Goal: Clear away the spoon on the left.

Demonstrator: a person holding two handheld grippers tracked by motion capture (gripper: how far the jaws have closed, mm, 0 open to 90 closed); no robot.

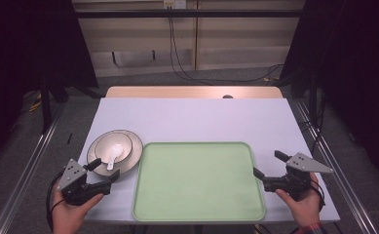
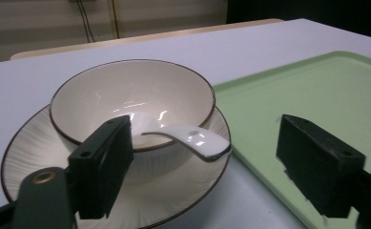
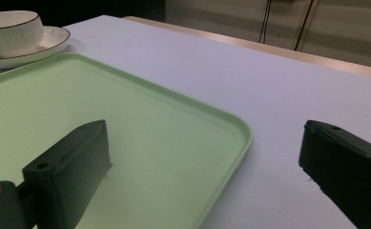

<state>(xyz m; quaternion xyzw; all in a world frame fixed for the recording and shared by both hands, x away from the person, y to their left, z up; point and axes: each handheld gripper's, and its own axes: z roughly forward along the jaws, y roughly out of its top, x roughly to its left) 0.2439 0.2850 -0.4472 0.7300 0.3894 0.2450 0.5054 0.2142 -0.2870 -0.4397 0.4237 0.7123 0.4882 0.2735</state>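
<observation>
The left gripper point(image 1: 101, 170) sat at the near-left corner of the table point(image 1: 197, 114), held in the person's left hand point(image 1: 72, 209); jaws stood apart w/ nothing pinched between them. In the left gripper view the spoon point(image 2: 192, 138) handle stuck out over the bowl rim into the gap betw. the jaws, closer to the left jaw; no pad pressed on it, so not gripped; can't tell if the left pad brushed the bowl wall. The bowl point(image 2: 130, 102) was cream w/ a dark rim, upright, sitting on a ribbed plate point(image 2: 25, 152); the spoon's head lay inside the bowl, handle pointing toward the gripper. Plate + bowl were at the table's left side, just beside the left edge of the green tray point(image 1: 199, 180); plate rim nearly touched the tray edge. The tray lay flat at the near-centre of the table. The right gripper point(image 1: 270, 165) hovered at the tray's right edge, in the right hand point(image 1: 301, 204); jaws wide apart, holding nothing; in the right gripper view one jaw was over the tray, the other over bare table.
</observation>
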